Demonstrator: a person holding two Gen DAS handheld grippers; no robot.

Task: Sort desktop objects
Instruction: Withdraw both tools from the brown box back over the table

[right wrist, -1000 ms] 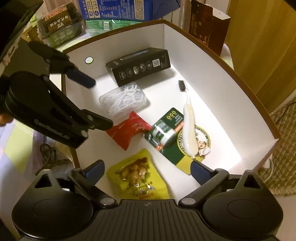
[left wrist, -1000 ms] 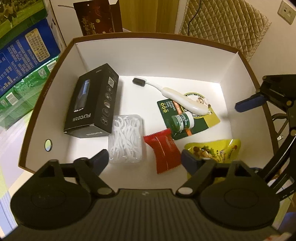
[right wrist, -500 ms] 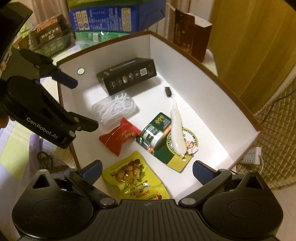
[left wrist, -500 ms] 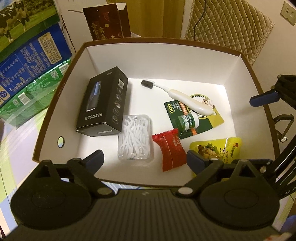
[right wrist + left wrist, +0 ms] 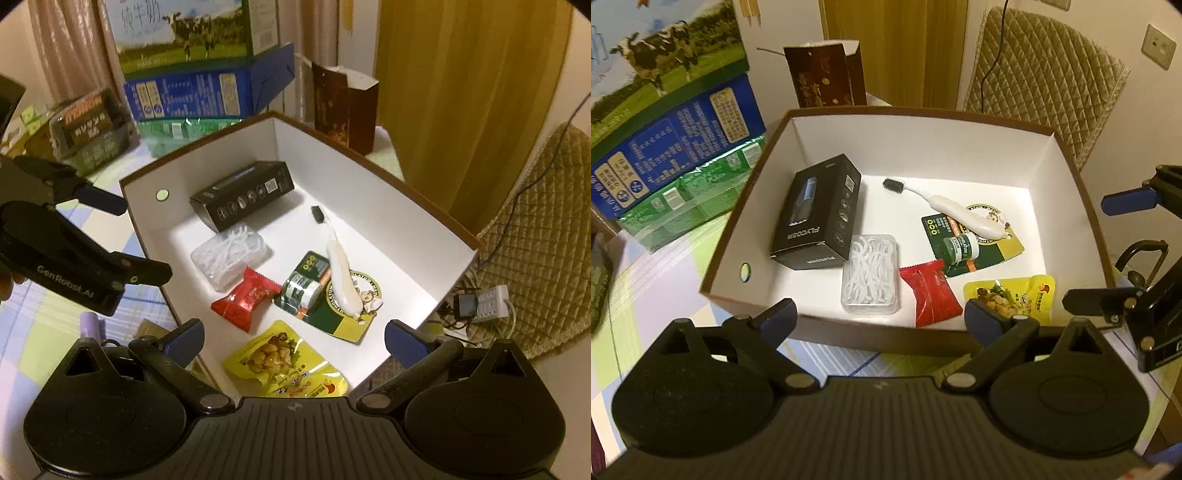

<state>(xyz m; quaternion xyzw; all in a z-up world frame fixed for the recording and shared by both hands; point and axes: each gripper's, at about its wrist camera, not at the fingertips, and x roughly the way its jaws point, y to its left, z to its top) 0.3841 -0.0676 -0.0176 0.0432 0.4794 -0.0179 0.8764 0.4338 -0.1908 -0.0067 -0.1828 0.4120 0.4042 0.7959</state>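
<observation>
A brown box (image 5: 923,110) (image 5: 369,206) with a white inside holds a black carton (image 5: 816,214) (image 5: 243,195), a clear case of floss picks (image 5: 870,273) (image 5: 231,254), a red sachet (image 5: 931,297) (image 5: 245,299), a yellow snack packet (image 5: 1008,295) (image 5: 284,363), a white toothbrush (image 5: 964,214) (image 5: 341,280) and a small green jar (image 5: 960,248) (image 5: 301,290) on a green card. My left gripper (image 5: 881,321) hangs open over the near wall, holding nothing. My right gripper (image 5: 294,343) stands open above the yellow packet's corner, also with nothing in it.
Stacked milk cartons (image 5: 665,147) and a dark brown paper carton (image 5: 823,77) stand behind the box on a checked tablecloth (image 5: 657,288). A quilted cushion (image 5: 1041,85) and a power strip (image 5: 487,299) lie beyond the table's right side.
Both grippers have drawn back and upward, away from the box, so more of it shows. The left jaws have spread wider. The items in the box have not moved.
</observation>
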